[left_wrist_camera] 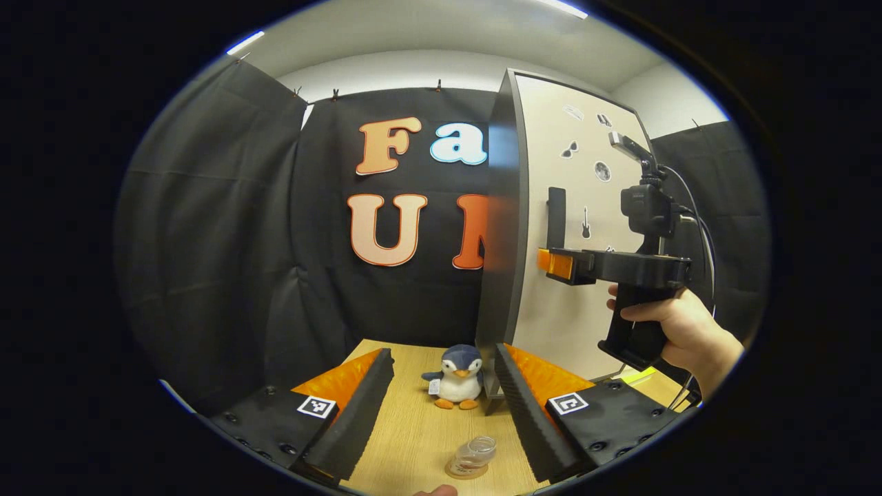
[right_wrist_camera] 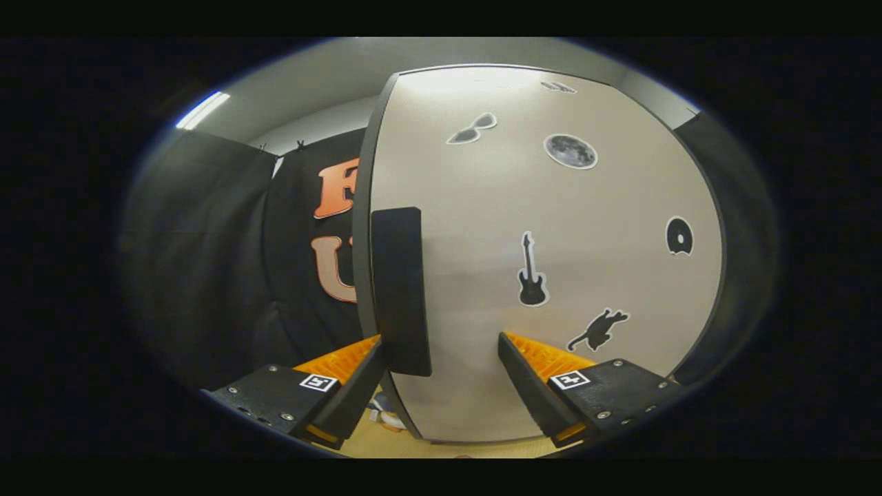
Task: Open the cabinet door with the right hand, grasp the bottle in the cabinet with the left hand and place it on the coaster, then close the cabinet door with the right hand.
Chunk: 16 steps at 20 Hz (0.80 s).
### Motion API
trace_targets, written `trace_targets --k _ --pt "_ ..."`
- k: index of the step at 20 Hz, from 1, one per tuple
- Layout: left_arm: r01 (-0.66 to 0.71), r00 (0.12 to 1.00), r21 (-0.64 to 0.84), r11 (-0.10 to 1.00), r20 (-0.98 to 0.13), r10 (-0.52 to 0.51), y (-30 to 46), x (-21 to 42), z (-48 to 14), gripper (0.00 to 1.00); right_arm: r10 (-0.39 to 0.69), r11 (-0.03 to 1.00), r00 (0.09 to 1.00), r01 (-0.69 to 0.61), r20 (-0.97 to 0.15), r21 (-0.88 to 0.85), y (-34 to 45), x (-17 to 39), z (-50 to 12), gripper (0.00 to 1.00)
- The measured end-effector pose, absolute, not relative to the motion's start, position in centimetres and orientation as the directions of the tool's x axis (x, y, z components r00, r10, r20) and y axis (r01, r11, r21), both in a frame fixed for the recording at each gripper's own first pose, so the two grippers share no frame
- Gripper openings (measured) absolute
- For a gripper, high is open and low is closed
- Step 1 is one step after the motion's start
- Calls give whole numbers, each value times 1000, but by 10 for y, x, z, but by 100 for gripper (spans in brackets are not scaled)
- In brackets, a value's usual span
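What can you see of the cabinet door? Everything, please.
The cabinet door is a flat, pale beige panel with a dark edge, standing upright and swung partly open in the left gripper view. A dark vertical handle sits near its free edge. Stickers dot the face: sunglasses, a moon, a guitar, a cat, a disc. The right gripper is open, its fingers either side of the handle; contact cannot be judged. The door's lower edge stands over the wooden table, close to a plush penguin.

Recording booth, black cloth walls [left_wrist_camera: 227, 227] (clipped up), wooden table [left_wrist_camera: 413, 427], stickered cabinet [right_wrist_camera: 551, 262]
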<state>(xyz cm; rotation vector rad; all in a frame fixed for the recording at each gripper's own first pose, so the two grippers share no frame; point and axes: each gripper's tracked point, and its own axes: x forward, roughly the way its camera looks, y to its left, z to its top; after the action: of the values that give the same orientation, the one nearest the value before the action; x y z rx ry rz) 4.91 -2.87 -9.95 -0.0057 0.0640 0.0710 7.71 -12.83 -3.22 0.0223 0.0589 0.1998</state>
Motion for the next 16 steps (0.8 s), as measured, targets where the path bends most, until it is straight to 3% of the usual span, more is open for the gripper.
trace_targets --k 3,16 --pt "-55 997 -1 998 -58 55 -37 47 -97 96 199 980 979 -199 -40 14 -133 54 -30 96" --pt "-39 997 -34 999 -71 37 -82 26 -98 96 200 978 979 -202 -50 -50 -189 -145 -10 96"
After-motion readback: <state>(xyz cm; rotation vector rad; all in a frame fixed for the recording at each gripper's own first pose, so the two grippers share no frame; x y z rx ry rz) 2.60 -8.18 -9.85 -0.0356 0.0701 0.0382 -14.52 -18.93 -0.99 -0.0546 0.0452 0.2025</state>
